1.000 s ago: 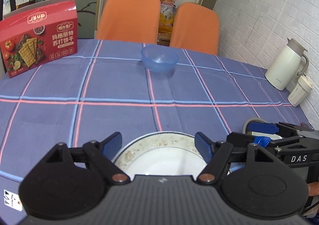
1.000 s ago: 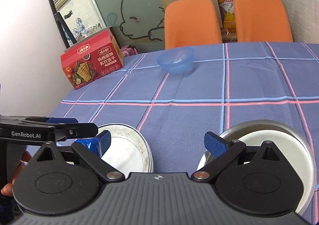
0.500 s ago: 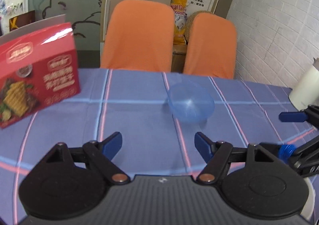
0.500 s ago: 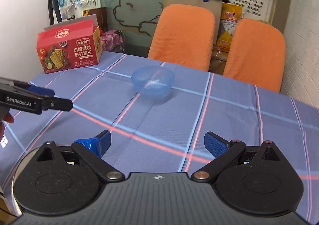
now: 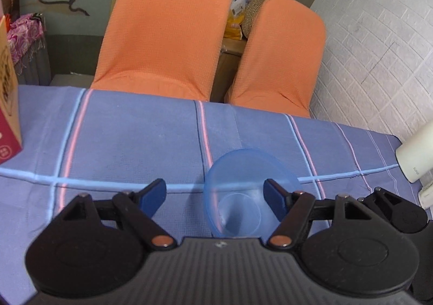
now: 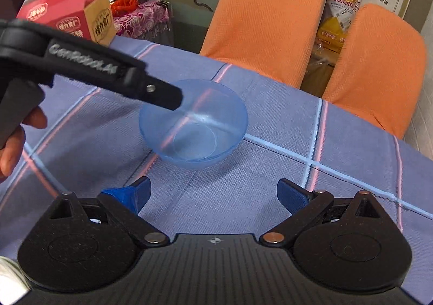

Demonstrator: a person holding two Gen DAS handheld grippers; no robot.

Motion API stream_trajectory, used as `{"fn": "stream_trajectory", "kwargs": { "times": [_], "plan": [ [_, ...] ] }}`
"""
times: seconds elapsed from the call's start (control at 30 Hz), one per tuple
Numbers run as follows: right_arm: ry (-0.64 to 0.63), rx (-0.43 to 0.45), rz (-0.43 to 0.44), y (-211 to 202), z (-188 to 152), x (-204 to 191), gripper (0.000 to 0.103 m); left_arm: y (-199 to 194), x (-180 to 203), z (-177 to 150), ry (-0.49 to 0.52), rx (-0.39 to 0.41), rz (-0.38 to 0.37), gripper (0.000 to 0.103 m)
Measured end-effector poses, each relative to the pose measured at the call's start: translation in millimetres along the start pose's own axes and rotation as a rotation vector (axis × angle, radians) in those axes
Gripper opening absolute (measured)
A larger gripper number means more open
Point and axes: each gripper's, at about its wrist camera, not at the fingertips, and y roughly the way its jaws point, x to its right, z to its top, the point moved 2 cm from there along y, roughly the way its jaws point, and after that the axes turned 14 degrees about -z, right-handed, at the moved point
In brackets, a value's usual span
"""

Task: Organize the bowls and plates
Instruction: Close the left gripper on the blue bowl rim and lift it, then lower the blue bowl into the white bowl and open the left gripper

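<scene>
Plates had filled the bottom of both views a second earlier; they were gone, and the bowl (image 5: 251,191) sat low centre, so the bowl looked to be next. Left gripper (image 5: 215,194) angled down, jaws half open, empty, one finger inside the rim. Right gripper (image 6: 213,196) hung just short of the bowl, jaws wide, holding nothing.
</scene>
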Motion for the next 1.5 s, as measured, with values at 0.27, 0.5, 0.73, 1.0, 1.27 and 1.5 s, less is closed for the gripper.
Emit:
{"fn": "stream_trajectory", "kwargs": {
  "times": [0.27,0.5,0.73,1.0,1.27,1.5],
  "plan": [
    [0.028,-0.004,0.012,23,7,-6,0.087,19,-8,-1,0.018,-0.017,0.000,0.066],
    [0.027,0.053,0.022,24,8,-11,0.085,26,-4,0,0.062,-0.006,-0.002,0.037],
    [0.028,0.103,0.046,36,22,-16,0.081,25,-3,-2,0.083,-0.022,-0.019,0.025],
    [-0.061,0.185,0.043,19,21,-29,0.080,11,5,-14,0.098,-0.051,-0.026,0.025],
    [-0.040,0.148,0.049,-12,14,-27,0.080,-25,41,-36,0.094,-0.057,-0.039,0.025],
    [0.020,0.122,0.071,-60,-16,-13,0.080,-53,99,-81,0.124,-0.082,-0.092,0.025]
  ]
}}
